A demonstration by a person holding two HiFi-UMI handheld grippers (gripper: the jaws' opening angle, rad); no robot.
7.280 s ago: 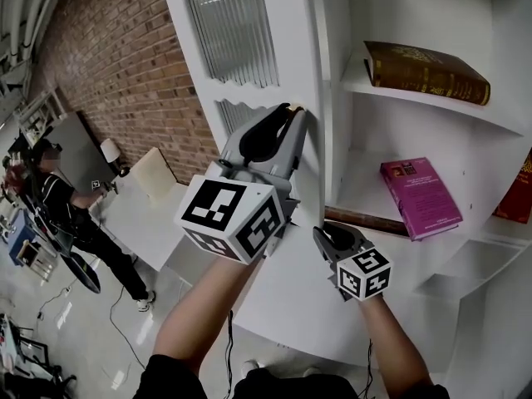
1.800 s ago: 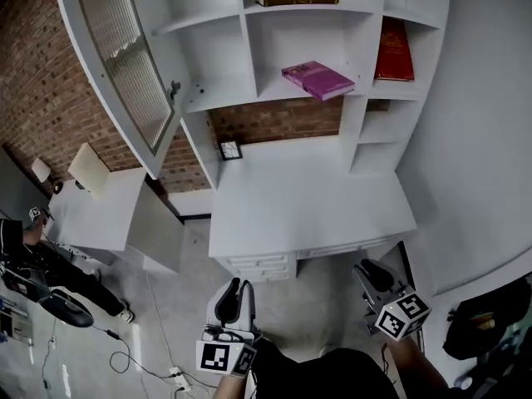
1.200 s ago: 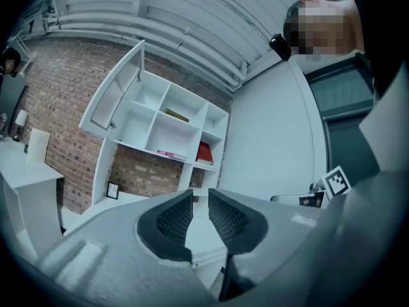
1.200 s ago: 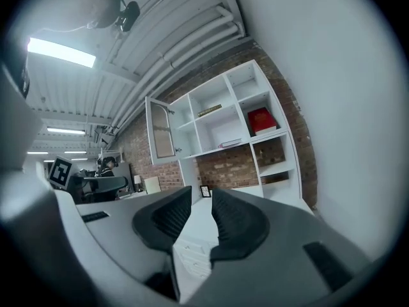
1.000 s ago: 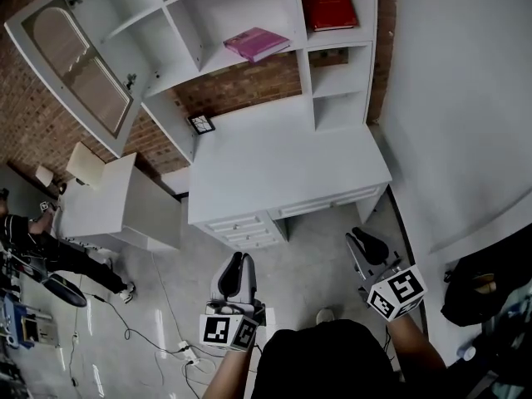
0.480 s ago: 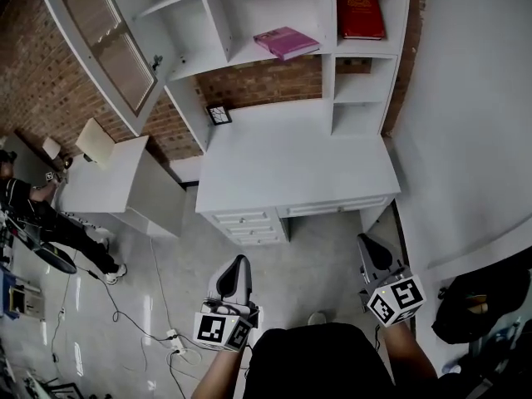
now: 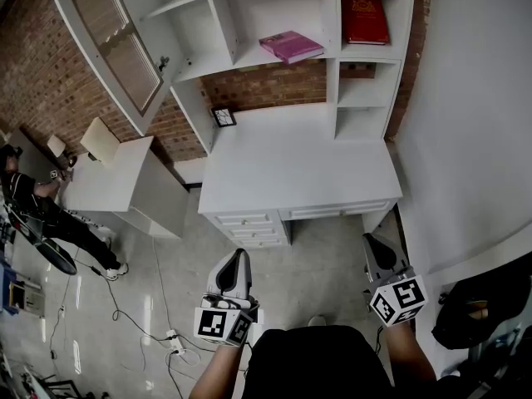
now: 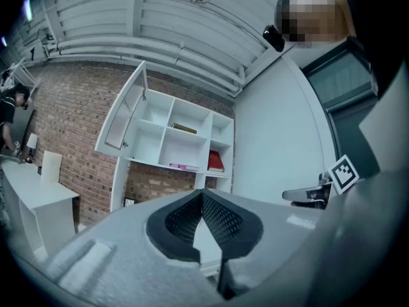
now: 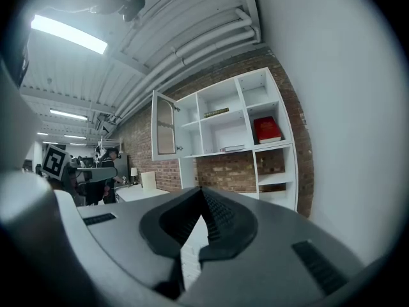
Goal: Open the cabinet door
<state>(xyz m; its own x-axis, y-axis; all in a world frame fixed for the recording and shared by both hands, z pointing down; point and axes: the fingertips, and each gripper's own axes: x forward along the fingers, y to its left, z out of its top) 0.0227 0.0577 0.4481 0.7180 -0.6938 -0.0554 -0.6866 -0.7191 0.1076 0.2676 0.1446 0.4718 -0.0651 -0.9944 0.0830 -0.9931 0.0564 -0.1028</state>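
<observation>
Left gripper (image 7: 237, 258) low in the head view, well apart from the desk, with both jaws pressed together and nothing between them; same closed tips, meeting in one point, in the left gripper view (image 8: 202, 194). Right gripper (image 7: 371, 241) at the other side of the view, also pressed shut and empty, plainly so in the right gripper view (image 9: 201, 189). Both held level over the grey floor (image 7: 324, 248), pointing toward the furniture and touching none of it. Cabinet door (image 7: 112, 44) at the upper left of the white shelf unit (image 7: 208, 32), swung wide open to the left, away from its compartment, with an arched glass panel in a white frame and a small knob (image 7: 164, 60) at the free edge. Same door also visible far off in both gripper views, open there too. In the next compartment to the right, a pink book (image 7: 291, 46) lying flat on a shelf; further right, a red book (image 7: 363, 13) standing with its cover to the front. Below the shelves a white desk (image 7: 291, 169), with drawers (image 7: 245, 221) under the front edge and a small framed picture (image 7: 223, 116) at the back left corner, just beside the brick wall (image 7: 266, 86). To the left, a lower white table (image 7: 108, 181) and, near it, a person (image 7: 37, 210) in dark clothes. Black bag (image 7: 478, 306) on the floor at the far right, near the plain white wall (image 7: 465, 123).
</observation>
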